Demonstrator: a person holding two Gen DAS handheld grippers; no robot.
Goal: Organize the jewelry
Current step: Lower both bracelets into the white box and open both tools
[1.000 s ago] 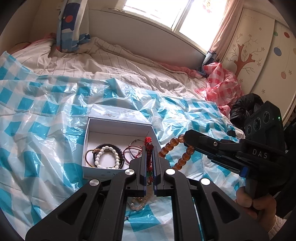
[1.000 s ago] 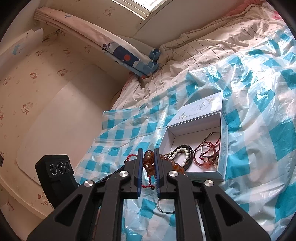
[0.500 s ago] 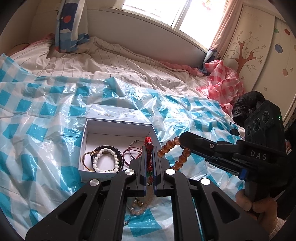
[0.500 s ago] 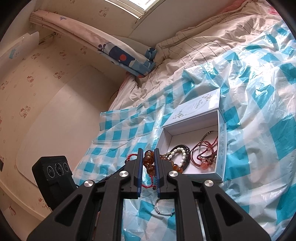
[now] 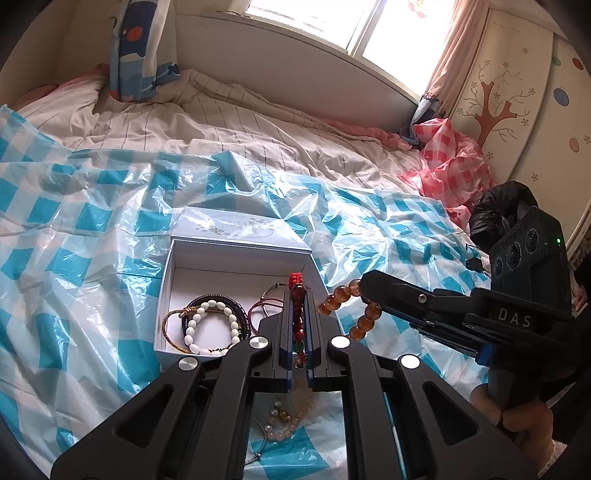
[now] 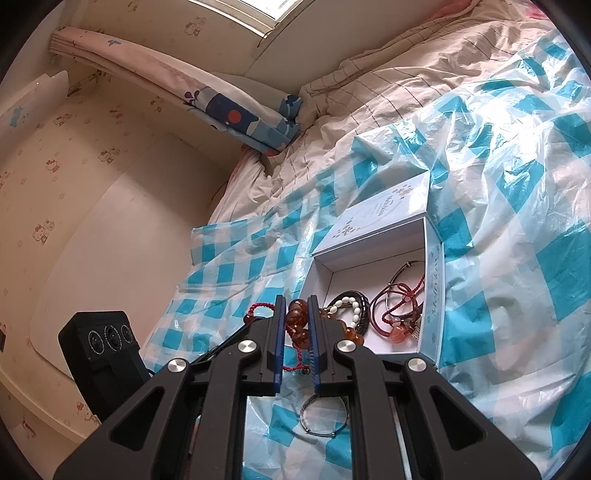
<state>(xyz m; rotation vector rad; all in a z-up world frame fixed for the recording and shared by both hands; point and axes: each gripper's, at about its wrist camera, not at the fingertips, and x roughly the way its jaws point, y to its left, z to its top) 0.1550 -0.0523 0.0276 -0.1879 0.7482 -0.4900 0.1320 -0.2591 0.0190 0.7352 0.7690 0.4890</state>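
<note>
Box (image 5: 166, 291): I see it lying lid-open on the bed's checked sheet, ready for more bracelets.
Left tool (image 5: 297, 325): clenched on the red bracelet (image 5: 297, 314), raised by the box's near wall.
Right tool (image 6: 297, 332): clamped on the amber bracelet (image 6: 295, 317), beside the box for dropping in.

The bed (image 5: 229, 122) carries a striped cream quilt, over which a blue-and-white checked plastic sheet (image 5: 92, 206) is spread; a blue cartoon-print pillow (image 5: 140, 51) leans against the wall at the bed's far left corner. A bright window (image 5: 332, 22) with a pale curtain (image 5: 454, 62) at its right side admits daylight above a wide sill. A white wardrobe (image 5: 517, 92) painted with a tree and coloured dots stands off the bed's right edge, and cartoon-cat wallpaper (image 6: 92, 155) covers the wall beyond the bed's left edge
</note>
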